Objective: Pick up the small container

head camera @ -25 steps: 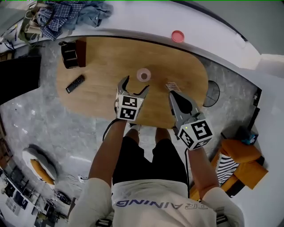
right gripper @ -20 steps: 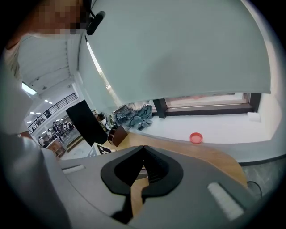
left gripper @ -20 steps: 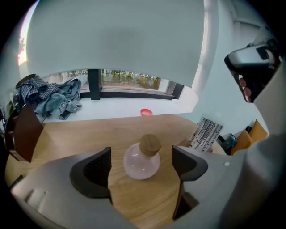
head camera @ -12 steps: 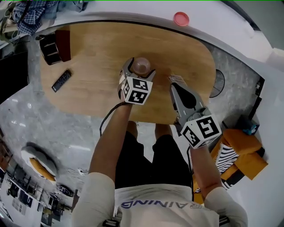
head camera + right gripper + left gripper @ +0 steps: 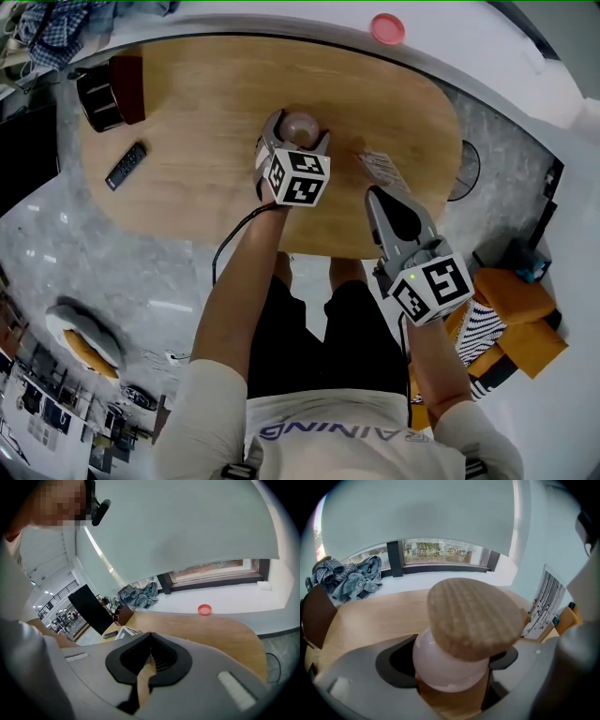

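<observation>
Grip on: the left gripper (image 5: 300, 129) had its fingers clamped round the small container (image 5: 300, 122), frosted-pink globe, wooden lid; the right gripper (image 5: 376, 195), fingers pressed together, empty, hung over the oval wooden surface (image 5: 206, 103), near edge.

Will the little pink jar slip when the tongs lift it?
The jar is round and smooth, so it could slip in the left tongs. Its wooden lid looks tilted, so it might slide off.

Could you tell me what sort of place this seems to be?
Probably a living-room-style corner indoors: a rounded wooden table with a remote control on it, clothes heaped on a white window ledge, and a grey stone-look floor.
</observation>
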